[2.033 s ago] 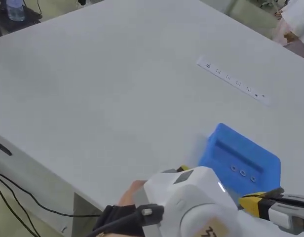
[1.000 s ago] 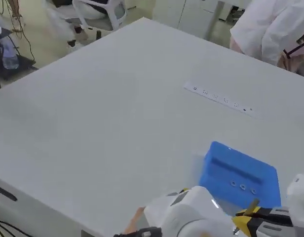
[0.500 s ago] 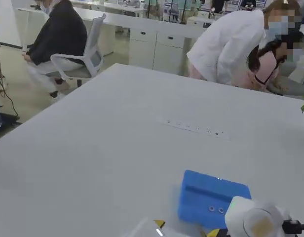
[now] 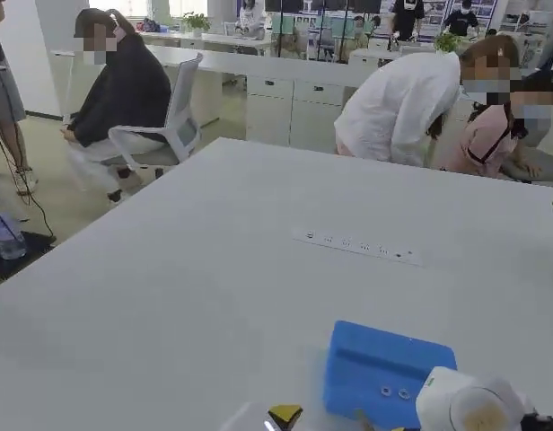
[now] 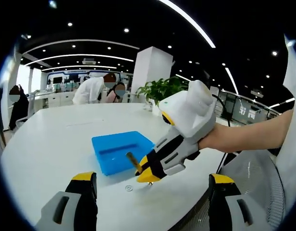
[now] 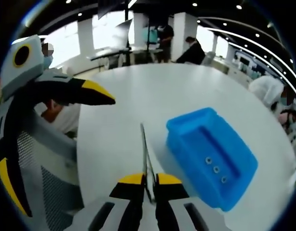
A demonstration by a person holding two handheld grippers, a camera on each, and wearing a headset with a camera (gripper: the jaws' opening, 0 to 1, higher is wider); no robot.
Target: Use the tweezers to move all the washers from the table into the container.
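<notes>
**Logging grippers, tweezers, washers**

We record the right gripper [image 6: 151, 185] with jaws pinching the tweezers [image 6: 145, 154], whose thin tips are hard to make out. The left gripper [image 5: 151, 179] has its jaws spread wide. The blue container [image 6: 213, 159] holds three washers [image 6: 215, 169]. One small washer [image 5: 129, 187] lies on the table [image 5: 52, 144] just beside it.

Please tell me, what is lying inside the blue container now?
Three small washers lie in a row in the blue container's recess. In the head view, the right tool's white body covers its near corner.
</notes>
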